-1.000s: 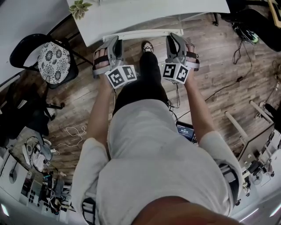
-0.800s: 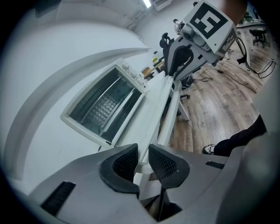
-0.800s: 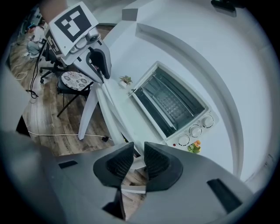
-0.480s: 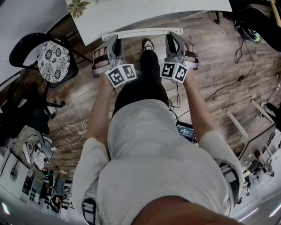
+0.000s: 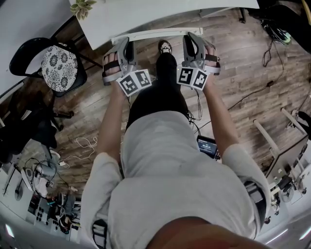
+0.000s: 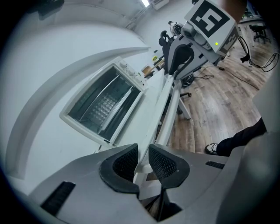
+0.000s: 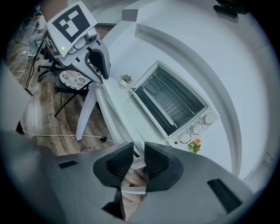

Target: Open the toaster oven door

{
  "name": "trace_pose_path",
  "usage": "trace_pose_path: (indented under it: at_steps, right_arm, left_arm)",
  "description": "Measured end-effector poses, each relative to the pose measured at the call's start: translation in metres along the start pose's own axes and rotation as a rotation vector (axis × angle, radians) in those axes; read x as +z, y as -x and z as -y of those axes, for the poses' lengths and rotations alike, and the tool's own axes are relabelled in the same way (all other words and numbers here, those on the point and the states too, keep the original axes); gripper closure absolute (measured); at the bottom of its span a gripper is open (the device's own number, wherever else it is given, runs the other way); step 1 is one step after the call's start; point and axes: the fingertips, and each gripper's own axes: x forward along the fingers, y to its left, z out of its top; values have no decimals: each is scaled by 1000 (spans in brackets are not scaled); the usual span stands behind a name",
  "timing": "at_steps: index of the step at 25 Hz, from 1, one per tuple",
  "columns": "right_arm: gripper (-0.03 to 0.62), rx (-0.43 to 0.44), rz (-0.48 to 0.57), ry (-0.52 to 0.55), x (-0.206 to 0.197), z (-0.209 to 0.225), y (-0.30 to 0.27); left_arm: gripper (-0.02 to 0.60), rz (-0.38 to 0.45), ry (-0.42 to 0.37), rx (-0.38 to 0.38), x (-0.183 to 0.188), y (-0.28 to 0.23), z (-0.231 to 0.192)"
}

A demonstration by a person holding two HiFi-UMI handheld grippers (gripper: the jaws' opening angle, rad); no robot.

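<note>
So, going left to right. The left tongs are closed down on a white bar that runs along the near edge of the surface. In the left gripper view the left tongs have that bar sitting right between the pads.

The toaster oven sits further back on the surface, well apart from both tongs and roughly between them. Its long side runs side to side, about parallel to the bar, and its glass front faces the person. The door looks shut to me, since the rack only shows through the glass. I can't really pick out the handle.

The right tongs are at the other end of the bar. In the right gripper view the right tongs also seem clamped on it, with a white bit between the pads. From there the toaster oven has its knobs on the end nearest these tongs.

My read is that neither hand is clearly closer. Either one has to let go of the bar and reach forward across the surface, and the door side is nearer the left.
</note>
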Motion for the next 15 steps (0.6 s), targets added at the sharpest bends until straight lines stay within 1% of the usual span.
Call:
trace_pose_path:
  at_steps: [15]
  right_arm:
    - [520,-22,12,-1,-10,-12,-8]
  left_arm:
    - [499,-5,4,6,-7,-10,12]
